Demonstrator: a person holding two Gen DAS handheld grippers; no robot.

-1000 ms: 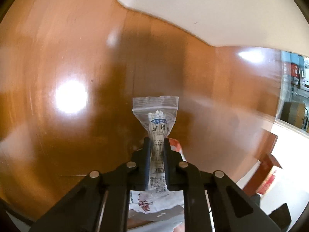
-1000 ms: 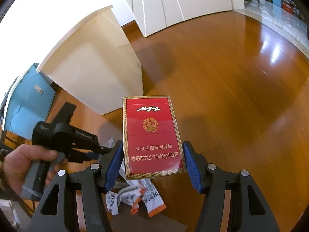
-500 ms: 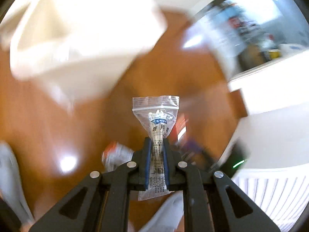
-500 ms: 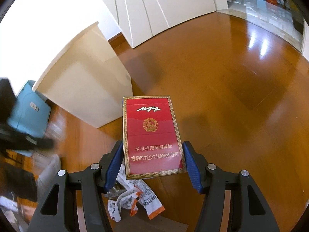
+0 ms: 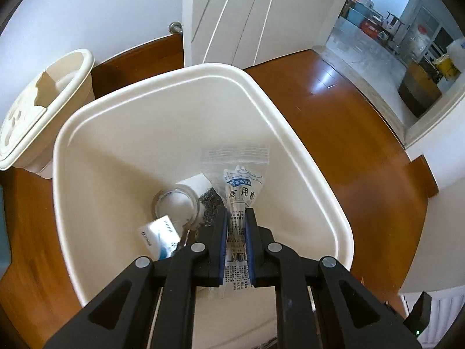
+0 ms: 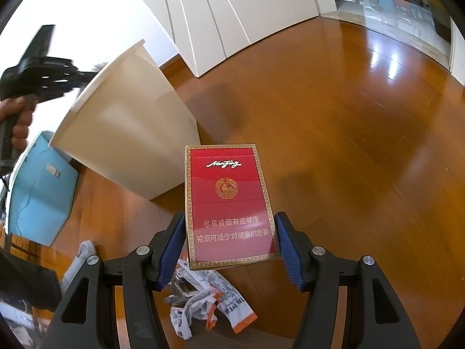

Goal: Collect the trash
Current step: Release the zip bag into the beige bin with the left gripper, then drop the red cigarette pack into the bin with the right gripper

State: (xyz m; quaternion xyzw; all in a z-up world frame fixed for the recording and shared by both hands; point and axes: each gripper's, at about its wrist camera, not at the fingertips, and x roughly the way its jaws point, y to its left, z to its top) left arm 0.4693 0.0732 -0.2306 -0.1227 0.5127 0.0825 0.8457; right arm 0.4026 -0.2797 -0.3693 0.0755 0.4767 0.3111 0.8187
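My left gripper (image 5: pixel 235 218) is shut on a clear zip bag (image 5: pixel 237 174) with a printed packet inside, held over the open cream trash bin (image 5: pixel 261 93). In the bin lie a tape roll (image 5: pixel 175 203), a small white-blue packet (image 5: pixel 158 235) and some dark debris. My right gripper (image 6: pixel 231 238) is shut on a red cigarette pack (image 6: pixel 229 203), held above the wood floor. The right wrist view shows the bin (image 6: pixel 130 128) from outside at left, with the left gripper (image 6: pixel 43 69) above its rim.
A second cream bin with a lid (image 5: pixel 43 107) stands left of the trash bin. Crumpled white-orange wrappers (image 6: pixel 209 302) lie on the floor below my right gripper. A blue bin (image 6: pixel 40 189) is at far left. White doors (image 5: pixel 255 17) are behind.
My left gripper swung with the zip bag from over the floor to above the open trash bin. The right gripper kept holding the cigarette pack and shifted slightly.
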